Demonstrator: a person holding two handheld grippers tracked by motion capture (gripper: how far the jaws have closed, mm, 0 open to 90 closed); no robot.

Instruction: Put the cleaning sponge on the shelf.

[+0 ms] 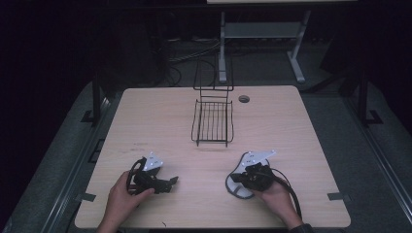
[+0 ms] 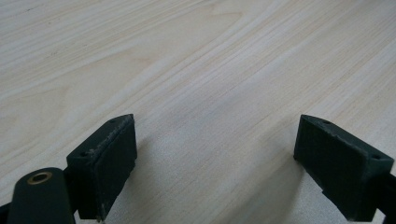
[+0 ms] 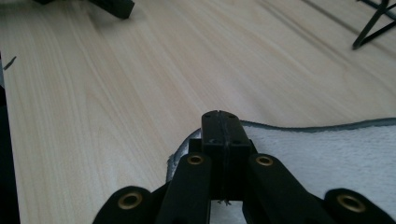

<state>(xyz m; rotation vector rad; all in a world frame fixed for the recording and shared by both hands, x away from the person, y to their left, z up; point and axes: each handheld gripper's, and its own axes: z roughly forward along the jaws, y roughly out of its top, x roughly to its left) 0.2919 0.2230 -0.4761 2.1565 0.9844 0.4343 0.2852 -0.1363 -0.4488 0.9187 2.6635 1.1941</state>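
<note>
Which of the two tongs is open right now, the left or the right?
The left tongs: their jaws stand wide apart over bare table. The right tongs are pressed shut above the white cloth.

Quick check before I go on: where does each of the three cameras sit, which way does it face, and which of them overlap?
High view: above the near edge, looking forward and down on the table, wire rack, both hands and grippers.
Left gripper view: on the left gripper, jaws apart over bare wood.
Right gripper view: on the right gripper, jaws closed above a white cloth.
Shared: the high and right gripper views both show cloth and rack.

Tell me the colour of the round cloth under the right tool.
The cloth is white with a grey edge, shown best in the right gripper view; the right tool rests above it.
</note>
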